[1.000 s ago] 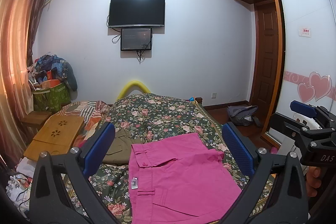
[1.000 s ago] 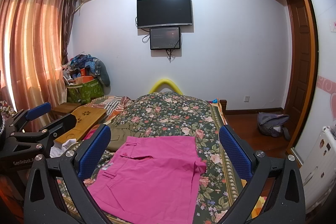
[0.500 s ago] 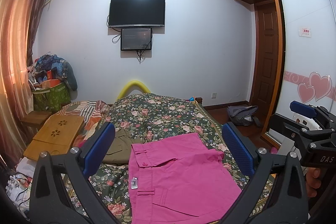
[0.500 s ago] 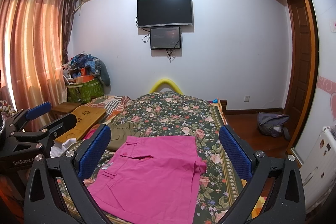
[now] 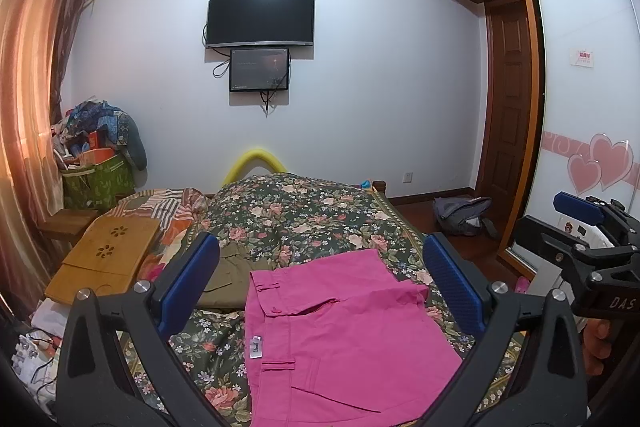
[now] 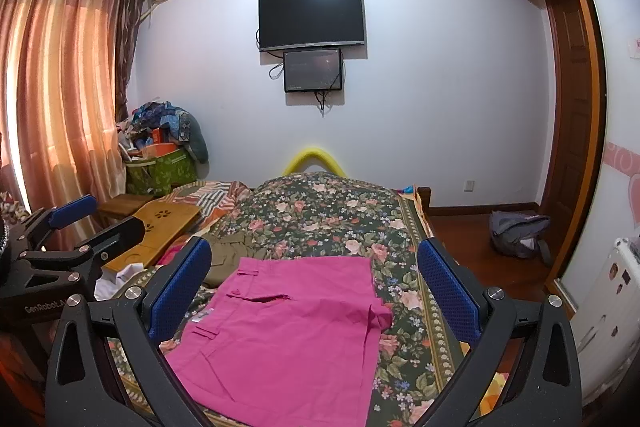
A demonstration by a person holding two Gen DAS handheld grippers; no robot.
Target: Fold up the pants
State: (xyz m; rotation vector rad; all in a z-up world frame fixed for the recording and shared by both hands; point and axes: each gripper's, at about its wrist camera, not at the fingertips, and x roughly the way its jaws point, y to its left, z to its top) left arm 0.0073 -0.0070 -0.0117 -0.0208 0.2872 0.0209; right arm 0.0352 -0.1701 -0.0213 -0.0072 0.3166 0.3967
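I had both tongs released above the bed, the pink pants (image 5: 340, 339) lying flat between and below the left gripper (image 5: 320, 287) fingers, and only the right gripper (image 6: 316, 287) view showed the pants' folded-over right hem.

**Open bed on your right, clutter on your left**

Your right side of the floral bedspread (image 6: 344, 223) lies bare beyond the pink pants (image 6: 288, 327), so you can pass there. On your left, olive trousers (image 5: 228, 275) touch the pants' waistband, and a wooden lap tray (image 5: 104, 259) stands just beyond, crowding that side.
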